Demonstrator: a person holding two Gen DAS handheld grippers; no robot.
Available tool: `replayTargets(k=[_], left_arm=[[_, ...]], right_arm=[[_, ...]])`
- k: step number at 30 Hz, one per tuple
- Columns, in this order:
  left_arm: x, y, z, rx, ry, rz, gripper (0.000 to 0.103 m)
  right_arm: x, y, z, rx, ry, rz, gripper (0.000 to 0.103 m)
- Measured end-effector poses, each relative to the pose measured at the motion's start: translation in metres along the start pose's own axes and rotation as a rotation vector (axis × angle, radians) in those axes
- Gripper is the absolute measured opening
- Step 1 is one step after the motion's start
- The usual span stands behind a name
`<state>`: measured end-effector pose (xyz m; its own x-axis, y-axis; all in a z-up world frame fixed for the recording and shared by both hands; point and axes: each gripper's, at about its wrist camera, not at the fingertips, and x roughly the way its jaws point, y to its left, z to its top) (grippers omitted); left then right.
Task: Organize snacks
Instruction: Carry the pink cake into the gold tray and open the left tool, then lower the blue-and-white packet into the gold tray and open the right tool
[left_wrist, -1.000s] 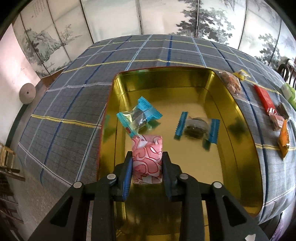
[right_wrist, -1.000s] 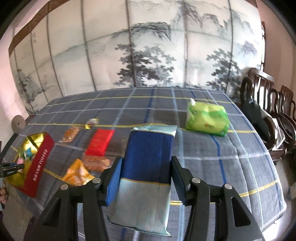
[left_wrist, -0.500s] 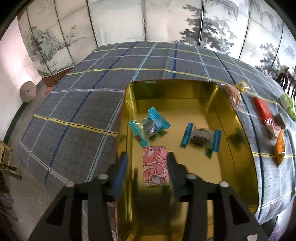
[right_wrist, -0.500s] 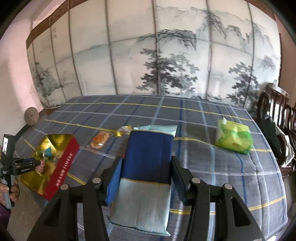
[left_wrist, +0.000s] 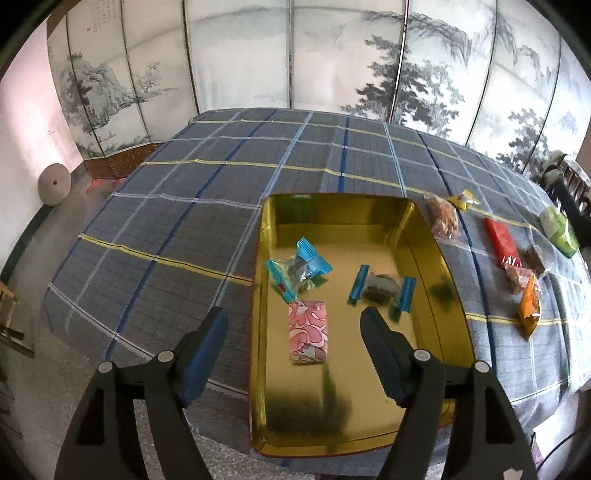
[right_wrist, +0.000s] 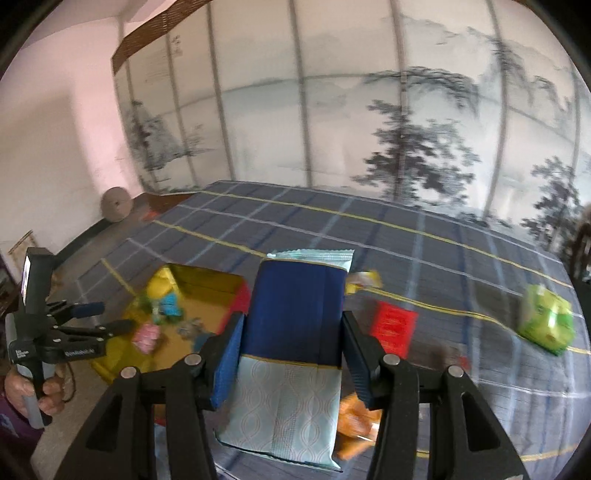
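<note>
Pink snack lies in tin, between opening left claw pads, untouched.

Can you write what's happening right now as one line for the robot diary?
left gripper: opening, empty, above pink snack lying in gold tin | right gripper: shut on blue packet, over the table | phase: carrying

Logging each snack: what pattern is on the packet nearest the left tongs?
Pink packet with white and red swirls, clearest in the left wrist view.
</note>
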<state>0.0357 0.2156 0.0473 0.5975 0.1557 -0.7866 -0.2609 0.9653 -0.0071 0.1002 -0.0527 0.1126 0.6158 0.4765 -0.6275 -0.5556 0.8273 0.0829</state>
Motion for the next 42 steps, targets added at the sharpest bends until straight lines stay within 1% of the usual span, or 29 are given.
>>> replayTargets(k=[2,6,10,13,20,27,36,42], left_arm=[[-0.003,0.004,0.0,-0.007,-0.006,0.008,0.074],[-0.006,0.01,-0.002,-0.014,-0.006,0.016,0.074],[-0.005,0.017,-0.004,-0.021,0.003,0.028,0.075],[-0.006,0.027,-0.007,-0.044,0.011,0.031,0.075],[-0.009,0.055,-0.016,-0.119,0.018,0.043,0.077],[-0.009,0.068,-0.023,-0.139,0.032,0.047,0.077],[-0.01,0.069,-0.024,-0.118,0.034,0.058,0.077],[-0.01,0.065,-0.023,-0.109,0.038,0.057,0.077]], right_arm=[[0.011,0.014,0.003,-0.016,0.015,0.031,0.052],[0.038,0.042,0.004,-0.027,0.056,0.094,0.052],[0.064,0.065,0.001,-0.048,0.107,0.137,0.052],[0.084,0.081,-0.001,-0.066,0.141,0.159,0.052],[0.121,0.1,0.0,-0.078,0.198,0.181,0.052],[0.16,0.121,0.007,-0.105,0.263,0.195,0.052],[0.207,0.136,0.012,-0.086,0.36,0.182,0.052],[0.22,0.147,0.017,-0.1,0.392,0.183,0.052]])
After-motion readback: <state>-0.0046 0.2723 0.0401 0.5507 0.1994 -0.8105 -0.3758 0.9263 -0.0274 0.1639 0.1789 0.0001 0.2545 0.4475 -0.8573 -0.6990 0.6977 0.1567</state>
